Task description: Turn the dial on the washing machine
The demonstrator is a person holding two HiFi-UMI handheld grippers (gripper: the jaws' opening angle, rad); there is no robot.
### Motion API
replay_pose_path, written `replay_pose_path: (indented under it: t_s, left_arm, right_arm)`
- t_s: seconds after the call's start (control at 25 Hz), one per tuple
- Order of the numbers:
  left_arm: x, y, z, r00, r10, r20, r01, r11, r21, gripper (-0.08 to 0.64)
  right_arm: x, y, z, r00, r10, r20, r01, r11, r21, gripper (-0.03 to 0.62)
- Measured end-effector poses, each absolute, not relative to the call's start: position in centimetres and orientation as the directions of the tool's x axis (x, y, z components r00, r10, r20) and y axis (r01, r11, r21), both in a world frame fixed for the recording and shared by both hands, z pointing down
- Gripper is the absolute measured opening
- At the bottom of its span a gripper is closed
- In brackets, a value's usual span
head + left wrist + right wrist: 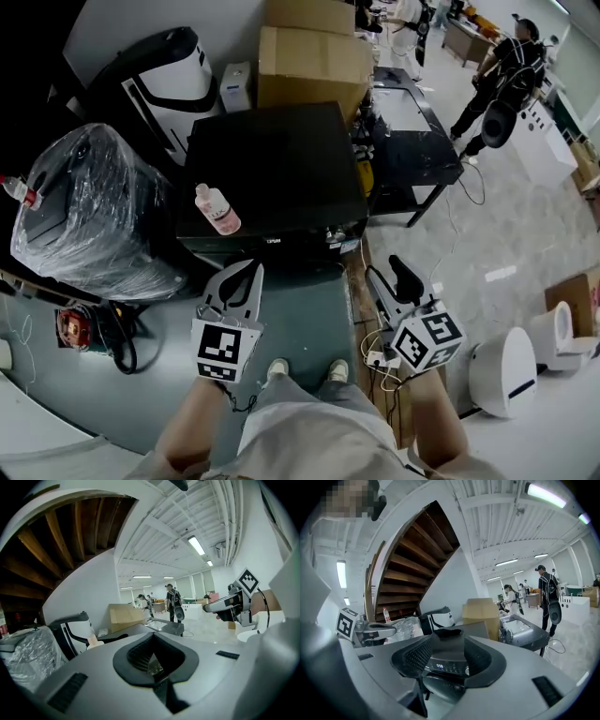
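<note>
Nearest stood the person's two pale shoes (277, 368) on a smooth grey-green floor (300, 319). Just ahead of them came the two tools, each with a checker-marked cube. The left hand-held gripper (239, 277), of white moulded plastic with ribbed black pads, had its jaws narrowly apart with nothing between them. The right hand-held gripper (394, 274) was the same build, with its jaws spread moderately wide and also empty. Both pointed towards the appliance without touching it.

Directly in front of the person stood the boxy black washing machine (272, 169), whose flat, matte, roughly square lid faced up. Its front edge ran left to right across the head view. The glossy dark control strip (445, 666) with a small lit display faced the person and was framed between the right jaws. The dial itself could not be made out. A small pink-tinted plastic bottle with a white cap (217, 209) lay on its side near the lid's front left corner.

To the left sat a bulky object wrapped in crinkled clear film (84, 211). Behind the machine rose stacked brown cardboard boxes (314, 52).
</note>
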State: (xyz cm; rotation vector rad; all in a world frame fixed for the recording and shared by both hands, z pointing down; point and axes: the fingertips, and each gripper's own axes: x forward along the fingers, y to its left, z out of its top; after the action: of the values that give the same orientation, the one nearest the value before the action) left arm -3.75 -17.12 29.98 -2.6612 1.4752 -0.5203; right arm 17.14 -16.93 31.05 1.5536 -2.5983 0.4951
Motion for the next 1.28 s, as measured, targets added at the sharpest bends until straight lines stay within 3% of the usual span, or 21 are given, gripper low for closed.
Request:
replay_pose_path:
  t_s: [0.32, 0.92, 1.28]
  left_arm:
    - [-4.9, -18.6, 32.3, 0.423, -0.872, 0.246, -0.851, -0.475, -0.221, 0.020]
    - [-7.9, -22.2, 38.8, 0.335, -0.921, 0.201, -0.893, -0.378, -0.245, 0.020]
    - [-7.5, -23.8, 43.4, 0.357, -0.918, 0.173, -0.891, -0.391, -0.233, 0.019]
  right_arm:
    - [15.9, -22.1, 35.3, -0.539, -0.809, 0.235, -0.828, 0.459, -0.321, 0.228]
    - [14.1, -28.6, 44.6, -0.511, -0.818, 0.264, -0.858, 0.470, -0.206, 0.255]
    - [13.5, -30.8, 51.0, -0.474, -0.830, 0.294, -0.881, 0.447, -0.158, 0.275]
